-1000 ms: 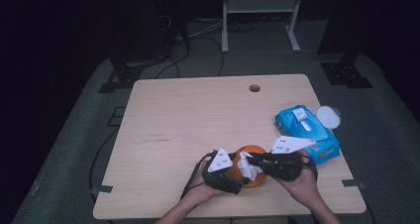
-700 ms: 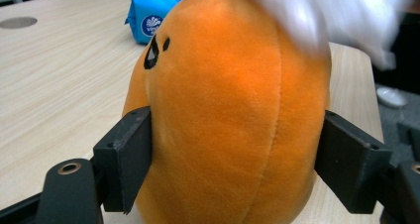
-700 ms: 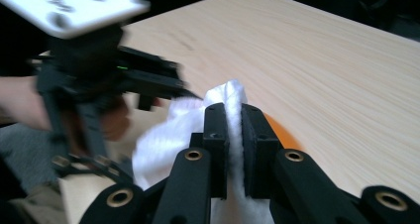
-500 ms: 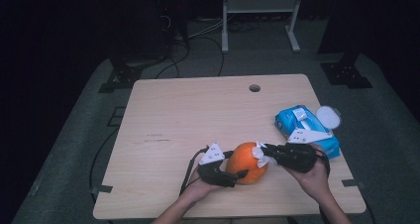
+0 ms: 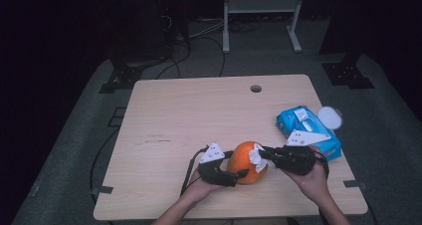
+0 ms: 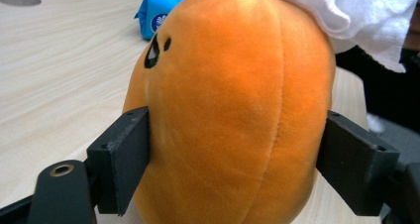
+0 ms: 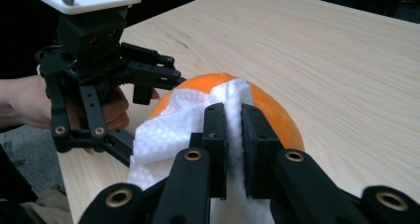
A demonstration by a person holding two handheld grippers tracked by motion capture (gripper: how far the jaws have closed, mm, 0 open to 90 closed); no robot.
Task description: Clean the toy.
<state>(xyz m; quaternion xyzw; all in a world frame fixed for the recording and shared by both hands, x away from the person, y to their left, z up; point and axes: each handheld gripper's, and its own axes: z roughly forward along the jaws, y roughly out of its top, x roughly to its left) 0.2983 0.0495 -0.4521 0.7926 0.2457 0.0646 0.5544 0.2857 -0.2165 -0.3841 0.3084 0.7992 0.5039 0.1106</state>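
Note:
An orange plush toy point(image 5: 242, 158) with a small black face stands near the table's front edge. My left gripper point(image 5: 238, 166) is shut on it, its pads pressing both sides of the toy point(image 6: 223, 95); its jaws have just been opening a little, with the toy still between them. My right gripper point(image 5: 264, 158) comes in from the right, shut on a crumpled white wipe point(image 5: 258, 157). In the right gripper view its jaws point(image 7: 234, 135) pinch the wipe point(image 7: 168, 130) against the top of the toy point(image 7: 277, 115). The left gripper view has the wipe point(image 6: 356, 16) draped over the toy's upper right.
A blue pack of wipes point(image 5: 308, 133) with an open white lid point(image 5: 329, 118) lies at the table's right edge, just behind my right hand. The wooden table point(image 5: 199, 115) has a cable hole point(image 5: 256, 88) near its far edge. Dark floor and stands surround it.
My right gripper has slid to the right with the wipe, uncovering more of the orange toy. The left gripper has stayed around the toy.

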